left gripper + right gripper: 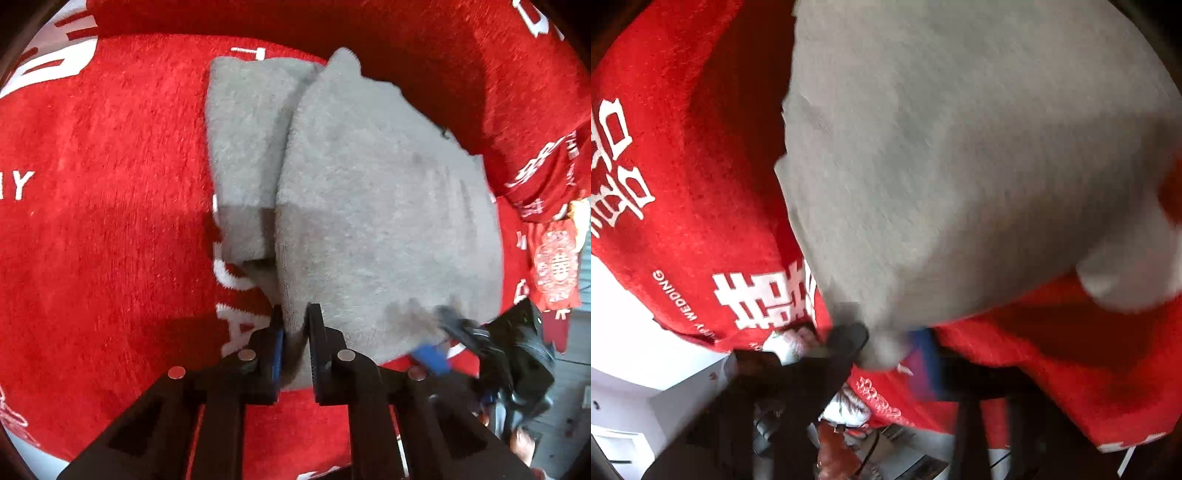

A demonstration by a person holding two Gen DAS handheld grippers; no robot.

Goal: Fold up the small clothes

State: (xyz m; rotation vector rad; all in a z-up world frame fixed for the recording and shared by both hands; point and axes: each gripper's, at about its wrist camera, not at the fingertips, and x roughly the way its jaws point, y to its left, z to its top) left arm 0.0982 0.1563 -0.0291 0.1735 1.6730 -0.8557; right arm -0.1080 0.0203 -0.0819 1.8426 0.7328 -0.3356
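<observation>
A fuzzy grey garment (369, 203) lies on a red blanket (110, 184), with one layer lifted over a flat part (243, 147) on the left. My left gripper (295, 325) is shut on the garment's near edge, and grey cloth fills the gap between its black fingers. At the garment's lower right corner, the right gripper (439, 339) shows blurred in the left wrist view. In the right wrist view the garment (960, 166) fills the frame, and my right gripper (890, 350) is shut on its bottom corner, with a blue pad (925, 354) against the cloth.
The red blanket (683, 184) carries white lettering and rises in a ridge (535, 92) at the back and right. Past its edge are pale floor (628, 314), a brown bag (834, 454) and a person's hand (524, 446) low down.
</observation>
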